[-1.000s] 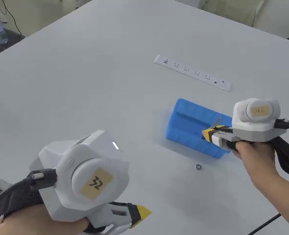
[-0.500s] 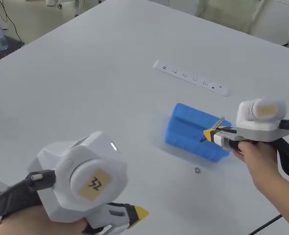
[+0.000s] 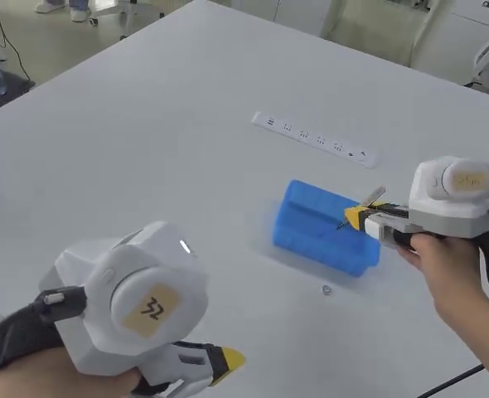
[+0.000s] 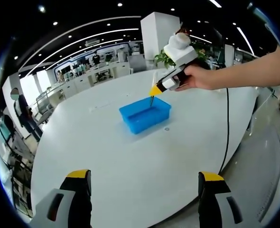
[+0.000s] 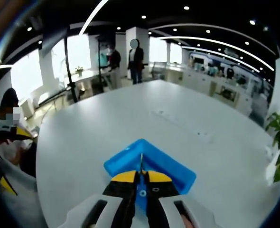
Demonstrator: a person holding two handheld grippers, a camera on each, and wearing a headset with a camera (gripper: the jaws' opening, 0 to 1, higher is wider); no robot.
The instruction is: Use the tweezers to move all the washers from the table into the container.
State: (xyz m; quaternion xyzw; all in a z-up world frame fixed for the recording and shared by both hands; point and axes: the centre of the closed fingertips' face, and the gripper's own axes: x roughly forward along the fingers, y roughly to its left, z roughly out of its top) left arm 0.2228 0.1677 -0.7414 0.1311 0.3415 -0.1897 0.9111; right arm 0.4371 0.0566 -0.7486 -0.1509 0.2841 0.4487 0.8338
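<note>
A blue rectangular container [image 3: 311,224] sits on the white table [image 3: 145,149]. My right gripper [image 3: 356,217] is shut on thin metal tweezers [image 3: 374,199]. Their tip hangs over the container's right part, as the right gripper view shows with the tweezers [image 5: 141,161] above the container [image 5: 178,173]. I cannot tell whether the tip carries anything. One small washer [image 3: 326,289] lies on the table just in front of the container. My left gripper [image 3: 224,365] is low at the near left, open and holding nothing. In the left gripper view its jaws stand wide apart, far from the container [image 4: 144,114] and washer [image 4: 166,128].
A white power strip [image 3: 311,138] lies on the table beyond the container. The person's hand [image 3: 443,265] holds the right gripper, with a black cable trailing off the right edge. People stand in the room behind the table.
The head camera has drifted, shifting the whole picture. The right gripper has risen a little with the tweezers, still over the container. The washer and the left gripper stay put.
</note>
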